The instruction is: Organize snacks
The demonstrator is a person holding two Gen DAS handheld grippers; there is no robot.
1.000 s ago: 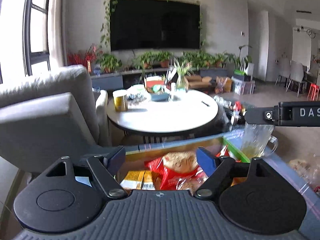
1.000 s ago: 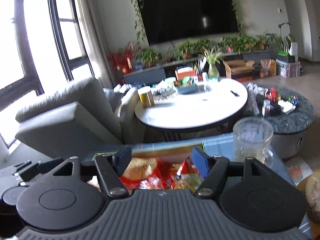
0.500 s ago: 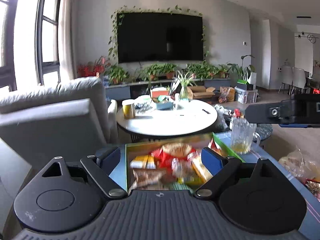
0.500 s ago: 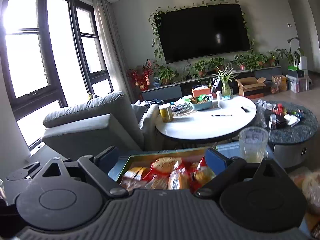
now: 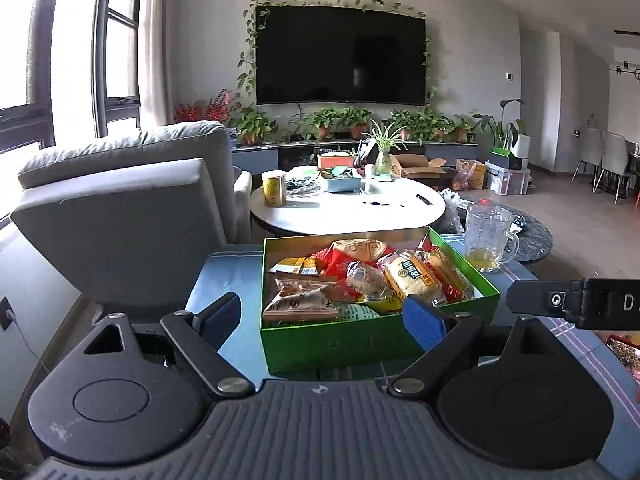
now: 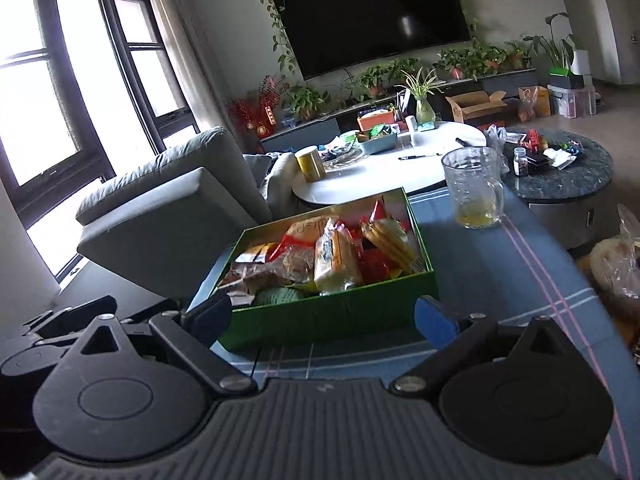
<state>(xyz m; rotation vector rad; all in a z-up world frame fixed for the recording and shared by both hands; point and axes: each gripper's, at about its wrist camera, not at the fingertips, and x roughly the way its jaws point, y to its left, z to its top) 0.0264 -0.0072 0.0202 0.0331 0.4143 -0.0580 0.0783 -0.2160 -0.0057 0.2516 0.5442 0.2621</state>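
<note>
Green box [image 5: 360, 344] sitting on the blue plaid tablecloth [image 6: 500, 280], dead ahead at twelve o'clock of both grippers, packed with snack packets. Left gripper [image 5: 320, 312] spread wide and empty, jaws having just been opening, nothing pinched between them; near wall of the box showing in the gap beyond the tips, apparently not touched. Right gripper [image 6: 324, 316] likewise parted and holding nothing, the box's near wall framed in the gap.

Judging by looks: thin card walls, light alone but loaded now, likely to flex if squeezed at mid-wall; better taken at a corner or pushed flat along the cloth. Packets inside light, soft, crinkly and slick. Yellow-labelled bread pack [image 5: 414, 280] at about two o'clock within the box, probably squashy, so best pinched across its short width or at a sealed end. Brown packet [image 5: 300, 300] at eight o'clock, lying flat, best nipped at its crimped edge. Wrapped biscuit stack [image 6: 390, 240] at the far right, brittle, needing a gentle close.

Glass mug [image 6: 474, 188] at one o'clock beyond the box, a little yellow liquid at the bottom; fragile, worth a wide berth.
</note>
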